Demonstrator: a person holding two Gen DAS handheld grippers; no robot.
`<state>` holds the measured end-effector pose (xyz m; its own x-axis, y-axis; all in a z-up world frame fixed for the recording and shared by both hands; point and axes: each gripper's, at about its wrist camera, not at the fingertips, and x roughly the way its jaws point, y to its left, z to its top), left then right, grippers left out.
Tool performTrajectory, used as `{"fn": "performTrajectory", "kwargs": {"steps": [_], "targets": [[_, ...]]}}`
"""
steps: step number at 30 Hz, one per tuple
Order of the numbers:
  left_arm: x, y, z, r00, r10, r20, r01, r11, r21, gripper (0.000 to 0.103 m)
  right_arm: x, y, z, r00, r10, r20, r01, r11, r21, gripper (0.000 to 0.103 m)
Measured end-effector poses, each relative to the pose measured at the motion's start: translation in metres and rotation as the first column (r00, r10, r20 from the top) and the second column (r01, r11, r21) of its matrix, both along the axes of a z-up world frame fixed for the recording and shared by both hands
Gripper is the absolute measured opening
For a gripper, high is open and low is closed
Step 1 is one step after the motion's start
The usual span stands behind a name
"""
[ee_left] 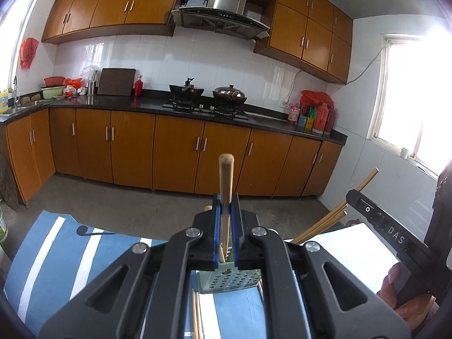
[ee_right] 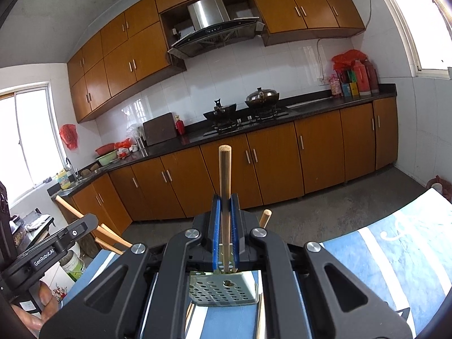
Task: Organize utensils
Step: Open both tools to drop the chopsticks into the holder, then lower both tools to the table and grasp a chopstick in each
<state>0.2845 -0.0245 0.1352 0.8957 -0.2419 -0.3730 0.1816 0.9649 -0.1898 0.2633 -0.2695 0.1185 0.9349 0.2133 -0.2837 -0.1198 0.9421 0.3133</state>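
- Two grippers, each pinching one wooden chopstick upright above a perforated utensil holder on the blue-and-white striped tablecloth (ee_left: 56,251).
- Left gripper (ee_left: 226,214): blue pads narrow, clamped on a chopstick (ee_left: 226,175) at about mid-length; blunt top end stands well above the fingertips, lower end runs down into the holder (ee_left: 228,281).
- Right gripper (ee_right: 225,212): same narrow pinch on its own chopstick (ee_right: 225,175), tip down at the top of the holder (ee_right: 223,285).
- Handling, my read: sticks are light, stiff, thin round wood, smooth enough to swivel between flat pads; a mid-shaft grip keeps them vertical, and a gentle squeeze is plenty.
- Holder: pale green-grey plastic, boxy, walls punched with round holes; light, so it could likely tip or slide if a stick jabs the rim.
- Loose chopsticks (ee_right: 261,319) lie on the cloth just beside the holder; another stands in it (ee_right: 265,218).
- Cloth looks soft, may bunch under the holder.
- Far right in the left view, more sticks (ee_left: 333,217) poke up past the table edge.
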Motion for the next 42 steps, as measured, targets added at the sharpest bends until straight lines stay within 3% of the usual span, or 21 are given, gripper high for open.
{"fn": "performTrajectory", "kwargs": {"steps": [4, 7, 14, 19, 23, 28, 31, 38, 42], "targets": [[-0.002, 0.004, -0.002, 1.0, 0.008, -0.005, -0.008, 1.0, -0.012, 0.011, 0.0, -0.002, 0.0, 1.0, -0.002, -0.012, 0.002, 1.0, 0.002, 0.011], [-0.006, 0.007, 0.0, 1.0, 0.019, 0.001, -0.019, 1.0, -0.015, 0.013, -0.005, -0.004, 0.005, 1.0, -0.022, 0.004, 0.022, 1.0, -0.001, 0.035], [-0.025, 0.023, 0.009, 0.998, 0.055, 0.015, -0.055, 0.998, -0.039, 0.017, -0.027, -0.016, 0.008, 0.998, -0.058, 0.013, 0.059, 0.998, -0.016, 0.035], [-0.053, 0.04, -0.004, 0.996, 0.086, -0.001, -0.086, 0.996, -0.011, 0.02, -0.046, -0.031, -0.02, 0.993, -0.095, -0.064, 0.092, 0.995, -0.045, 0.035], [-0.071, 0.051, -0.034, 0.992, 0.113, -0.053, -0.11, 0.992, 0.056, 0.023, -0.051, -0.038, -0.064, 0.975, -0.107, -0.193, 0.092, 0.992, -0.085, 0.035], [-0.08, 0.056, -0.099, 0.973, 0.117, -0.198, -0.092, 0.987, 0.135, 0.024, -0.051, -0.025, -0.134, 0.922, -0.046, -0.384, 0.007, 0.995, -0.102, 0.033], [-0.08, 0.056, -0.137, 0.949, 0.115, -0.292, -0.07, 0.985, 0.158, 0.024, -0.05, -0.004, -0.169, 0.882, 0.005, -0.471, -0.069, 0.99, -0.119, 0.025], [-0.088, 0.056, -0.184, 0.912, 0.058, -0.407, -0.019, 0.995, 0.101, 0.024, -0.048, 0.025, -0.203, 0.841, 0.021, -0.54, -0.13, 0.978, -0.163, 0.024], [-0.088, 0.051, -0.194, 0.902, 0.021, -0.431, 0.01, 0.998, 0.07, 0.024, -0.049, 0.025, -0.204, 0.845, -0.008, -0.535, -0.121, 0.971, -0.206, 0.01]]}}
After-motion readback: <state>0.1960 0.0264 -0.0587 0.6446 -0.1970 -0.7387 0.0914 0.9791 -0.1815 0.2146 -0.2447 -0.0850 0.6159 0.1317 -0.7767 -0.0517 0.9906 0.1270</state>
